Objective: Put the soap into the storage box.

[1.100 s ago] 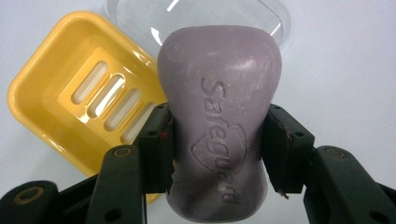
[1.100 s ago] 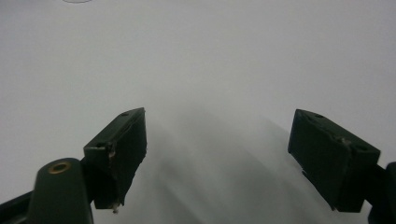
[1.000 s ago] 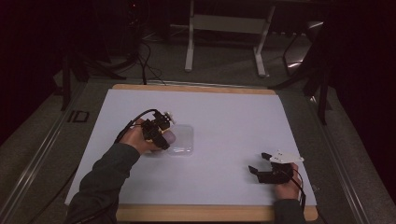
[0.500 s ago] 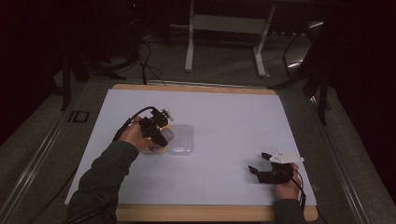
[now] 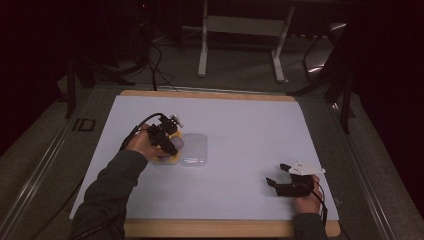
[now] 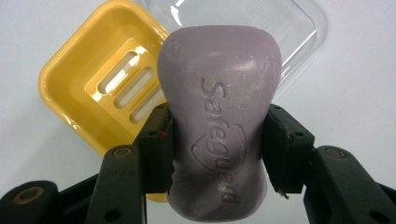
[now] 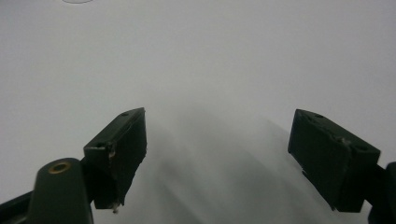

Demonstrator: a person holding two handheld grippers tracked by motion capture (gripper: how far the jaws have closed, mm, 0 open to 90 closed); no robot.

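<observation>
At the near right, the right tool (image 5: 274, 176) rests on the white table (image 5: 250, 130) with its jaws spread and nothing between them, unmoved over the last second. Farther off at the left, the left tool (image 6: 217, 149) pinches the purple soap bar (image 6: 219, 126) and has drifted slightly nearer, now hovering over the yellow soap dish (image 6: 84, 88); its clear lid (image 5: 194, 149) lies just right. Setting the bar down looks next.

"Safeguard" is embossed, with a shield emblem, on the purple soap bar (image 6: 219, 135); nothing else is legible.
</observation>
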